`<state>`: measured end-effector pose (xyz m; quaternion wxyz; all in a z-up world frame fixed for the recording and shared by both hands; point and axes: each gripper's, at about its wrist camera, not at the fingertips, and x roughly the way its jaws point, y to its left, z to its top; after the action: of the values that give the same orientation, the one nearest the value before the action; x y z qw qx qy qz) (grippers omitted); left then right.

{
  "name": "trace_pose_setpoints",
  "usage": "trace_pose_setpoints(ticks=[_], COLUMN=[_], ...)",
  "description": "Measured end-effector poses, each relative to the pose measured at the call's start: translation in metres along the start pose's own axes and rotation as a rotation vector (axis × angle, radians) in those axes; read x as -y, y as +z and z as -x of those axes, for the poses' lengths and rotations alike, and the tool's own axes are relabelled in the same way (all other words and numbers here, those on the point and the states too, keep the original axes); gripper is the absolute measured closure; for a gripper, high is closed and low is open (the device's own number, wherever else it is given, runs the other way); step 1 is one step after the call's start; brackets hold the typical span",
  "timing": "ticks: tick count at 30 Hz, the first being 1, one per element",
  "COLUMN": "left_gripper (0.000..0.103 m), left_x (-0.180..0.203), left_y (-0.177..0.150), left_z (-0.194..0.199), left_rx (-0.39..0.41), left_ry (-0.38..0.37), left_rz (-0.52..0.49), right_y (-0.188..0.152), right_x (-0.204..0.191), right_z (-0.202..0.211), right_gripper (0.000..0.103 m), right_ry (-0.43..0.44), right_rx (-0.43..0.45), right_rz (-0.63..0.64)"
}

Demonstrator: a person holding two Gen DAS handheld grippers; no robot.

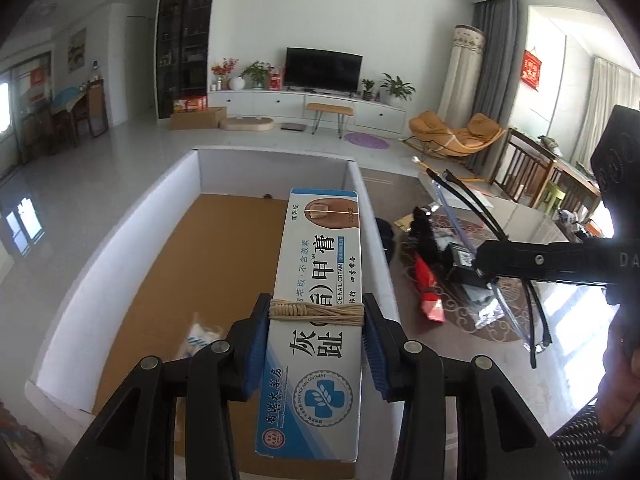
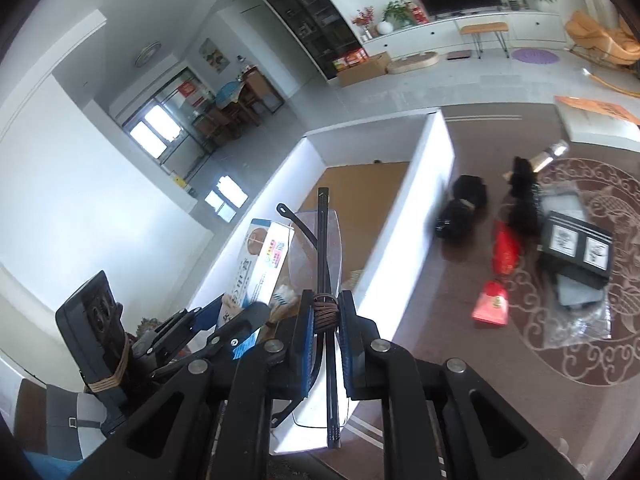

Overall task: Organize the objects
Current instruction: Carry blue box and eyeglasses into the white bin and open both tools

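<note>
My left gripper [image 1: 316,316] is shut on a white and blue nail cream box [image 1: 320,264], which it holds lengthwise above the white-walled storage box [image 1: 120,240] with a brown floor. My right gripper [image 2: 326,312] is shut on folded glasses [image 2: 323,240] with clear lenses and black temples, just over the storage box's right wall [image 2: 416,208]. The left wrist view has the right gripper [image 1: 486,264] and its glasses [image 1: 510,308] to the right of the storage box. The right wrist view shows the left gripper [image 2: 240,316] with the cream box [image 2: 260,268] at lower left.
A white packet [image 1: 200,336] lies inside the storage box. On the patterned table right of it lie red packets [image 2: 490,308], a black pouch [image 2: 460,208], a black framed item [image 2: 576,244] and a clear plastic bag [image 2: 580,328]. A living room lies beyond.
</note>
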<state>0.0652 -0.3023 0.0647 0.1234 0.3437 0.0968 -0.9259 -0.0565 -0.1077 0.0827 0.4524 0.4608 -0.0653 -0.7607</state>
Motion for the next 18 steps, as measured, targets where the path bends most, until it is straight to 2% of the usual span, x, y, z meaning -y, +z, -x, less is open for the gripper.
trace_pose_setpoints(ticks=[2, 4, 5, 6, 7, 9, 10, 12, 14, 18], left_gripper=[0.059, 0.056, 0.048, 0.036, 0.034, 0.033, 0.032, 0.028, 0.028, 0.027], left_x=[-0.032, -0.057, -0.067, -0.075, -0.082, -0.087, -0.087, -0.079, -0.06, 0.0], left_y=[-0.001, -0.006, -0.01, -0.013, -0.017, -0.023, -0.025, -0.026, -0.025, -0.011], left_z=[-0.012, -0.034, -0.045, -0.052, -0.055, -0.05, -0.046, -0.04, -0.033, -0.015], left_rx=[-0.035, -0.112, -0.151, -0.175, -0.18, -0.154, -0.132, -0.088, -0.049, 0.018], left_ry=[0.096, 0.193, 0.239, 0.283, 0.317, 0.343, 0.338, 0.316, 0.252, 0.076], left_rz=[0.027, 0.029, 0.033, 0.045, 0.06, 0.095, 0.113, 0.142, 0.142, 0.07], right_y=[0.003, 0.0, -0.002, -0.007, -0.011, -0.018, -0.021, -0.027, -0.033, -0.056], right_x=[-0.023, -0.037, -0.043, -0.046, -0.048, -0.047, -0.042, -0.025, -0.001, 0.061], right_z=[-0.033, -0.067, -0.084, -0.097, -0.103, -0.095, -0.086, -0.06, -0.03, 0.019], right_gripper=[0.091, 0.088, 0.075, 0.054, 0.048, 0.043, 0.039, 0.019, 0.012, 0.011], right_ry=[0.012, 0.019, 0.005, -0.031, -0.072, -0.126, -0.145, -0.219, -0.31, -0.52], right_rx=[-0.036, -0.075, -0.113, -0.154, -0.162, -0.111, -0.085, -0.012, 0.061, 0.137], right_rz=[0.03, 0.046, 0.066, 0.086, 0.1, 0.125, 0.133, 0.136, 0.125, 0.089])
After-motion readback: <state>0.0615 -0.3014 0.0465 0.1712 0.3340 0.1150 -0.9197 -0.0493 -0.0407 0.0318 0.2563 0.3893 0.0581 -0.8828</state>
